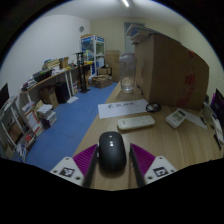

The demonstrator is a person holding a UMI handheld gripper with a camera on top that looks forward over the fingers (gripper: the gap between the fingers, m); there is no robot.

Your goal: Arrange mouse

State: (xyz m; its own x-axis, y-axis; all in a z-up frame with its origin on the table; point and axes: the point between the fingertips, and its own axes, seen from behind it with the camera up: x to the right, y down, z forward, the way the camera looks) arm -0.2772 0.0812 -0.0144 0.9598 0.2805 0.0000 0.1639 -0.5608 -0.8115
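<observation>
A black computer mouse (pixel 112 152) sits lengthwise between my two fingers, over the near edge of a wooden table (pixel 120 105). My gripper (pixel 113 150) is shut on the mouse, with the pink pads (pixel 88 158) pressed against its left and right sides. The mouse's rear end is hidden low between the fingers. I cannot tell whether the mouse rests on the table or is held just above it.
On the table beyond the mouse are a white remote-like device (pixel 136 123), a paper sheet (pixel 120 104), a small dark round object (pixel 153 107), a clear jar (pixel 127 72) and a big cardboard box (pixel 172 70). A white gadget (pixel 176 118) lies to the right. Shelves (pixel 40 95) line the blue floor on the left.
</observation>
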